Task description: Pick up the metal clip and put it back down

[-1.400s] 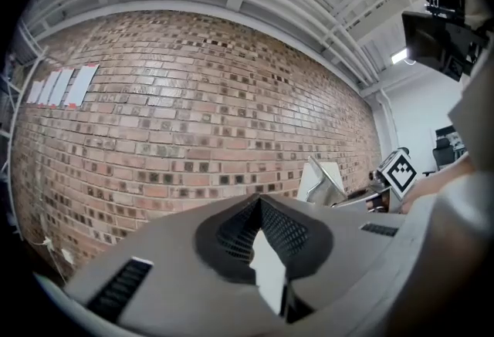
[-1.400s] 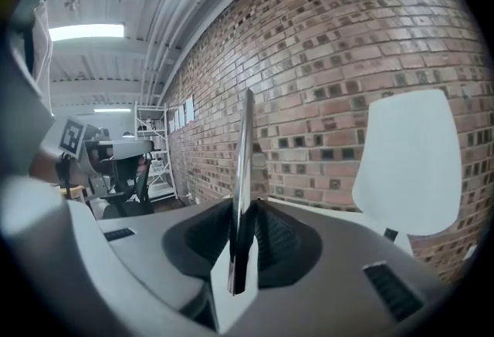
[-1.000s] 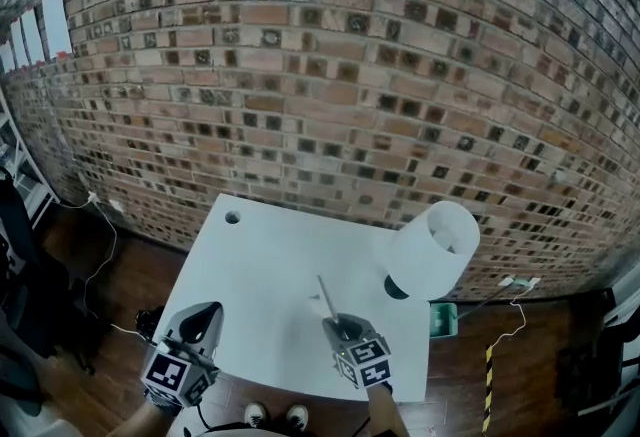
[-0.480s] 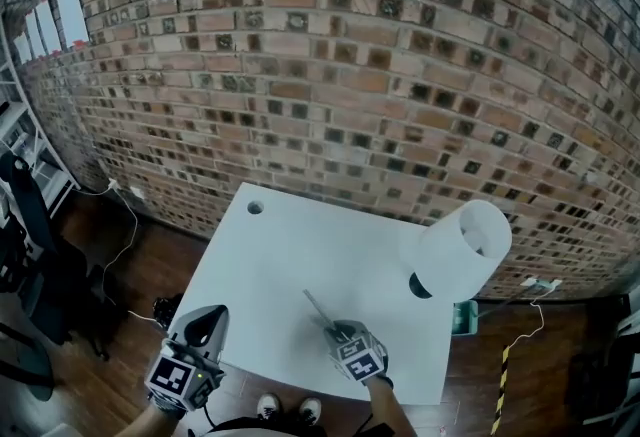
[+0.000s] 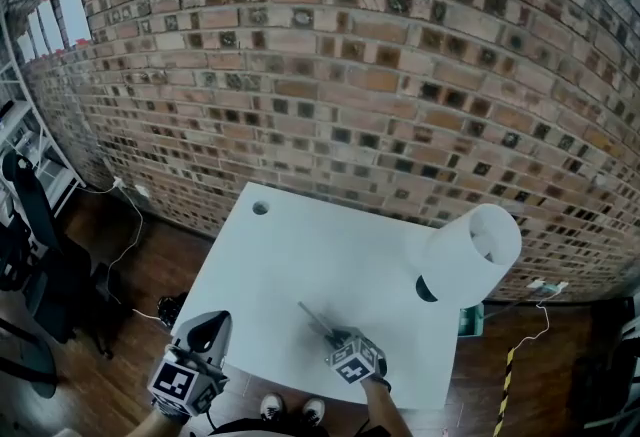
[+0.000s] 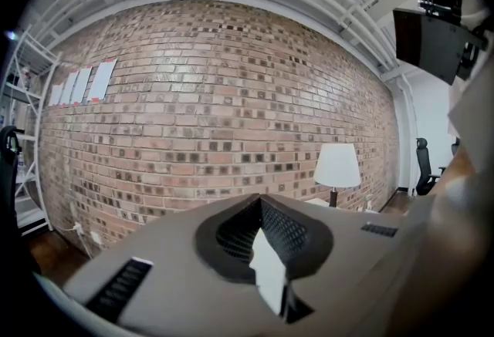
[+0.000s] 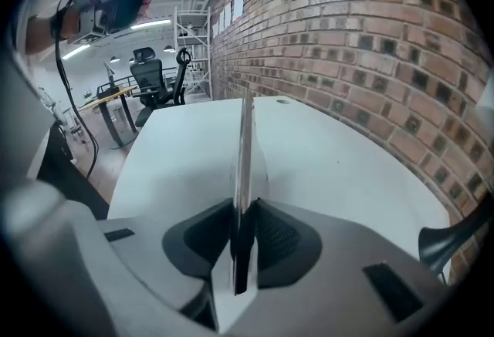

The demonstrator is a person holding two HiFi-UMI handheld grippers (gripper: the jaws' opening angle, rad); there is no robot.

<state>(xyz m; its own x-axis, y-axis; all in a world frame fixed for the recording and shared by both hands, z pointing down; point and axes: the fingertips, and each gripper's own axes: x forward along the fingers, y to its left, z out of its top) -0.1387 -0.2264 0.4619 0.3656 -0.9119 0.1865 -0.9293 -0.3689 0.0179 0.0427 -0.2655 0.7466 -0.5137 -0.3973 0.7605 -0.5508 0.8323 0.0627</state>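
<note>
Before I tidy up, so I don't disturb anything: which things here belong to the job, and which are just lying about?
Job: metal clip, gripped by the right gripper; table.
Lying about: lamp; left gripper, empty; chair.

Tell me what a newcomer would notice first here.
The long metal clip, clamped edge-on in the right gripper over the near side of the white table. Behind it a brick wall fills the view, with a white lampshade at the table's right corner.
</note>
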